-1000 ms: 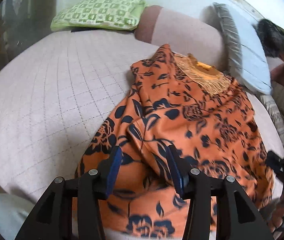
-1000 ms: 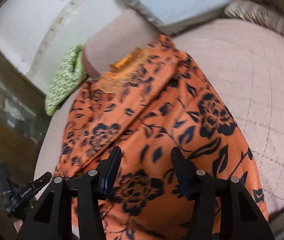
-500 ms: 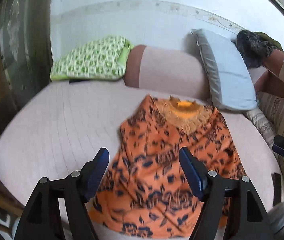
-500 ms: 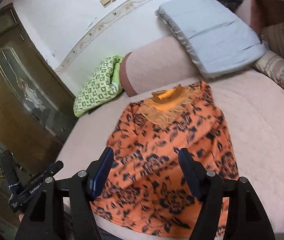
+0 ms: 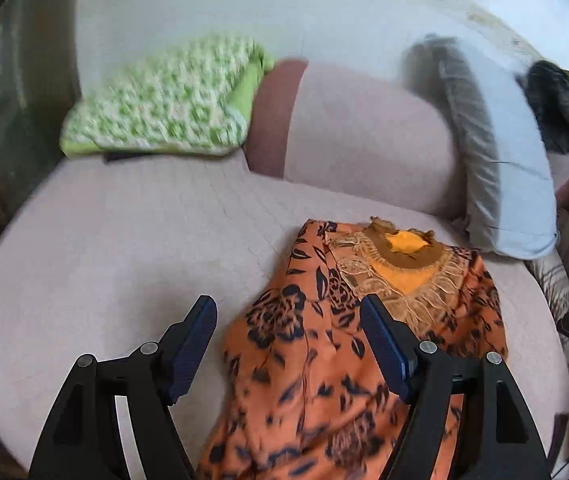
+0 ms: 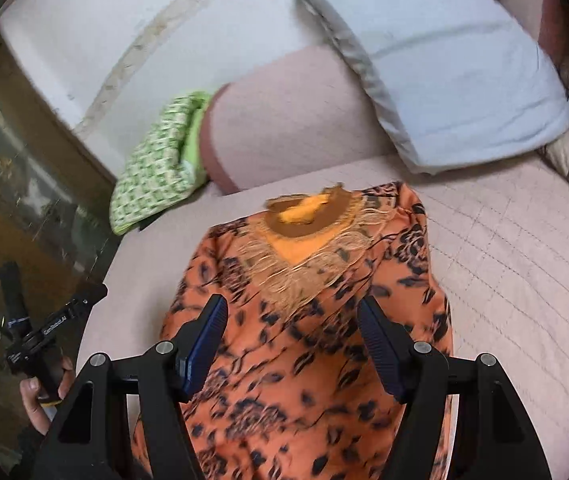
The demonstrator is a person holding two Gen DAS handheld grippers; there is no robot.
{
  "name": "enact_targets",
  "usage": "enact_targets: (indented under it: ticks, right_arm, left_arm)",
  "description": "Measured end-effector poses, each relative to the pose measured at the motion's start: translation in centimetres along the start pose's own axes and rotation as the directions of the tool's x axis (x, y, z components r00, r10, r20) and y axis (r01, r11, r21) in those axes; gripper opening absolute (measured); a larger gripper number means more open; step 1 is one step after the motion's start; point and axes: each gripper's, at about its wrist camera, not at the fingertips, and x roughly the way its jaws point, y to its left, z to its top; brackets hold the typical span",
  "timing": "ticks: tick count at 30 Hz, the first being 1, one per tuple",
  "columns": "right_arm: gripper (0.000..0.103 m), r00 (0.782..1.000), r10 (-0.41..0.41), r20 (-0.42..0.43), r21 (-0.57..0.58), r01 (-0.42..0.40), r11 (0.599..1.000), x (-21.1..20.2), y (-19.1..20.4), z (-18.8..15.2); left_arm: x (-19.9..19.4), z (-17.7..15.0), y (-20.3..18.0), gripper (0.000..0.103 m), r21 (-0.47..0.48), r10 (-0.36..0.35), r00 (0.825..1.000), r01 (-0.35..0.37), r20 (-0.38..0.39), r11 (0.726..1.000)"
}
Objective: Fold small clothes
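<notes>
The orange floral top (image 5: 324,344) is lying on the pink quilted bed (image 5: 124,248), neckline with its fringed yoke (image 6: 304,248) pointing toward the pillows, hem toward the near edge. It is looking narrow, its left side apparently folded in over the body, though blur is making the layers hard to read. So, as I am judging it, lengthwise folding is partly or wholly done; the cross fold, hem up toward the collar, is looking not yet done, and the cloth is lying rumpled, not flat.

The left gripper (image 5: 288,344) is hanging above the garment's left edge, released, jaws spread wide with nothing pinched between them; they have just been opening. The right gripper (image 6: 292,340) is hovering over the middle of the top, likewise let go and empty, jaws also just widened. In the right view the person's hand (image 6: 44,392) is gripping the left tool's handle at the bed's edge.

Farther out, a green patterned cushion (image 5: 164,100), a pink bolster (image 5: 364,140) and a pale blue pillow (image 6: 444,72) are sitting against the wall, well apart from the top.
</notes>
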Motion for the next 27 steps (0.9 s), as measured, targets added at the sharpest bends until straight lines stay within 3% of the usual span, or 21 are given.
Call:
enact_targets:
  ticks: [2,5,7,10,13,15,16,17,18,19,20,22,24,27]
  right_arm:
    - [0.069,1.000,-0.007,-0.025,0.041,0.008,0.999,2.8,-2.2,2.0]
    - [0.069,0.996,-0.069,-0.051,0.044,0.072,0.996,6.0,-4.2,4.4]
    - [0.069,0.990,-0.124,-0.067,0.060,0.128,0.990,8.7,-6.2,6.0]
    - [0.067,0.985,-0.135,-0.105,0.120,0.148,0.982,12.2,-9.3,7.7]
    - [0.059,0.971,-0.163,-0.176,0.183,0.195,0.963,16.0,-12.9,8.9]
    - [0.053,0.968,-0.159,-0.191,0.214,0.200,0.956,17.3,-14.5,9.2]
    - [0.046,0.971,-0.145,-0.188,0.227,0.186,0.956,17.7,-15.0,9.3]
    - [0.043,0.973,-0.133,-0.188,0.232,0.175,0.957,18.0,-15.2,9.4]
    - [0.037,0.974,-0.115,-0.193,0.237,0.160,0.958,18.4,-15.4,9.3]
    - [0.024,0.973,-0.121,-0.196,0.238,0.166,0.957,18.6,-15.5,9.1]
    - [0.016,0.973,-0.127,-0.195,0.242,0.173,0.955,18.6,-15.6,9.0]
    - [0.012,0.979,-0.122,-0.163,0.232,0.158,0.960,17.7,-15.1,9.0]
    - [0.011,0.984,-0.129,-0.123,0.196,0.151,0.969,15.8,-14.1,9.2]
    - [0.011,0.996,-0.074,-0.053,0.179,0.083,0.980,11.3,-12.2,8.6]
  left_arm:
    - [4.3,1.9,0.5,0.074,-0.001,-0.038,0.998,0.038,-0.050,0.999]
    - [9.3,3.8,1.4,0.074,-0.004,-0.038,0.994,0.038,-0.101,0.999]
    - [12.9,4.7,1.8,0.073,-0.029,-0.092,0.982,0.088,-0.163,0.996]
    - [17.6,6.6,1.9,0.072,-0.072,-0.158,0.958,0.145,-0.238,0.987]
    - [20.5,8.6,1.1,0.073,-0.008,-0.123,0.963,0.125,-0.238,0.992]
    - [23.3,9.4,0.0,0.073,0.035,-0.102,0.946,0.119,-0.308,0.992]
    - [24.6,9.3,-0.4,0.071,0.055,-0.073,0.939,0.097,-0.335,0.994]
    - [26.0,9.4,-0.9,0.060,0.080,-0.031,0.932,0.064,-0.362,0.995]
    - [27.2,9.5,-1.1,0.026,0.086,-0.015,0.924,0.052,-0.382,0.995]
    - [28.3,9.6,-0.9,0.012,0.073,-0.014,0.914,0.048,-0.405,0.996]
    - [28.8,9.8,-0.5,0.011,0.029,-0.026,0.909,0.042,-0.416,0.999]
    - [28.2,10.1,0.3,0.009,-0.037,-0.062,0.925,0.052,-0.375,0.998]
    - [25.3,10.7,1.0,0.008,-0.067,-0.108,0.949,0.093,-0.298,0.993]
    - [19.7,11.2,2.7,0.008,-0.133,-0.181,0.961,0.156,-0.209,0.979]
